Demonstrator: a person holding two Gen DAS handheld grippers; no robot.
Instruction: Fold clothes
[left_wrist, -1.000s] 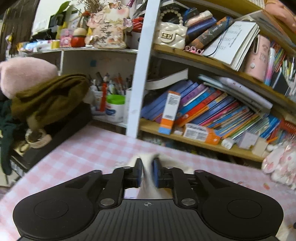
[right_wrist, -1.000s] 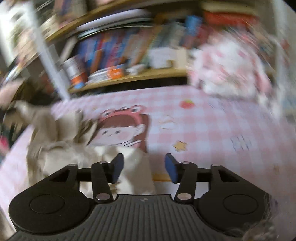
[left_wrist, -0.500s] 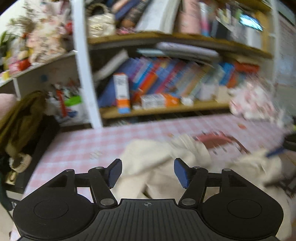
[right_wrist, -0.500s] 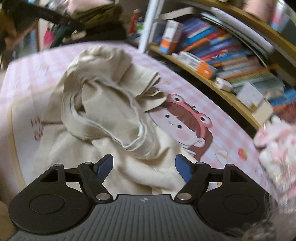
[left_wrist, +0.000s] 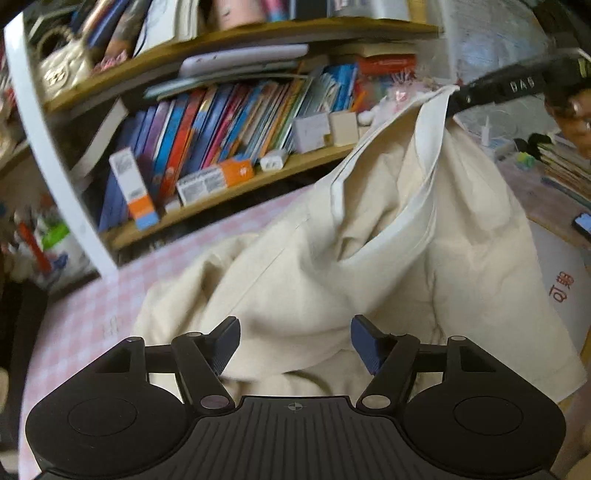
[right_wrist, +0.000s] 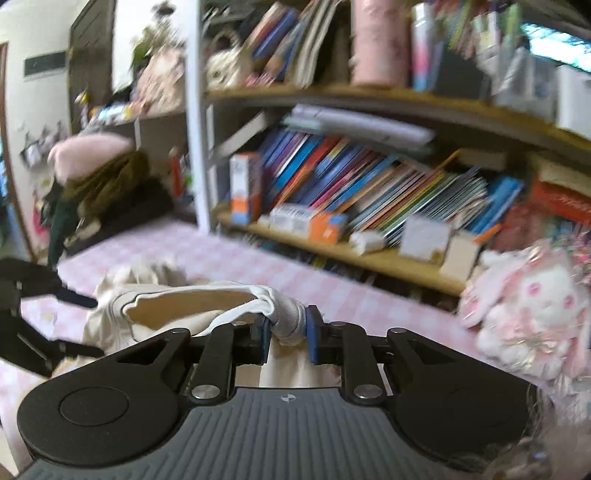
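A cream garment (left_wrist: 369, 266) hangs lifted above the pink checked table (left_wrist: 85, 314). In the left wrist view the right gripper (left_wrist: 456, 99) holds its top edge up at the upper right. My left gripper (left_wrist: 295, 345) is open, with the cloth just beyond its blue pads. In the right wrist view my right gripper (right_wrist: 286, 332) is shut on a bunched fold of the cream garment (right_wrist: 192, 306). The left gripper's black arm (right_wrist: 33, 295) shows at the left edge there.
A wooden bookshelf (left_wrist: 221, 140) full of books stands along the table's far side. A pink plush toy (right_wrist: 532, 310) sits at the right. A pile of dark clothes and a pink hat (right_wrist: 96, 177) lies at the left. A person's face (left_wrist: 572, 118) is at the right edge.
My left gripper let go of the cloth and opened. My right gripper closed on the garment and lifted it off the table.
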